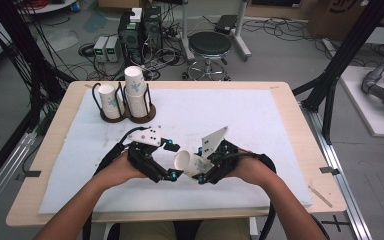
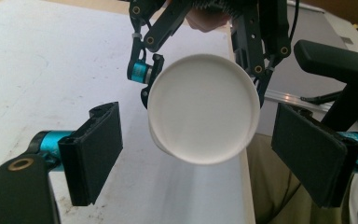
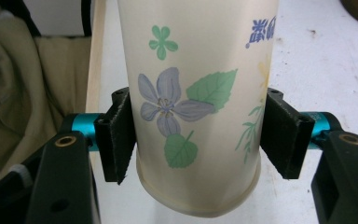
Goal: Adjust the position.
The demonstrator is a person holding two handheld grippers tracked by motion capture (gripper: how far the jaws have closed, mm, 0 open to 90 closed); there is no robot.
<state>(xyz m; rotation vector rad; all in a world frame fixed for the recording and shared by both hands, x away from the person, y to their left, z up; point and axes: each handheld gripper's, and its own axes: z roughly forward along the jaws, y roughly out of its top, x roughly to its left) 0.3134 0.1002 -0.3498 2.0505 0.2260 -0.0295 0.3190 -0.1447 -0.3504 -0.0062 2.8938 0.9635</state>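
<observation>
My right gripper [image 3: 196, 140] is clamped on a white paper cup printed with flowers and green leaves [image 3: 196, 93], its pads pressing the cup's two sides near the base. I hold it lying level above the near edge of the table [image 1: 290, 100], with its open mouth turned toward my left gripper [image 2: 196, 158]. That one stands wide open with nothing in it, one pad on either side of the cup's rim, not touching it.

I judge the step in hand to be passing the cup across. To do it well I should keep the right grip steady, bring the left pads in squarely on the wall just behind the rim, close gently so the thin paper does not crush, and loosen the right only once the left has firm hold.

Counting: one cup is in my grip. Near the far left corner, on the white foam mat [image 1: 255, 125], a dark round-based wire cup holder [image 1: 128, 112] has two bays. The left holds one cup [image 1: 111, 101], the right a stack that looks like two [image 1: 136, 92].
</observation>
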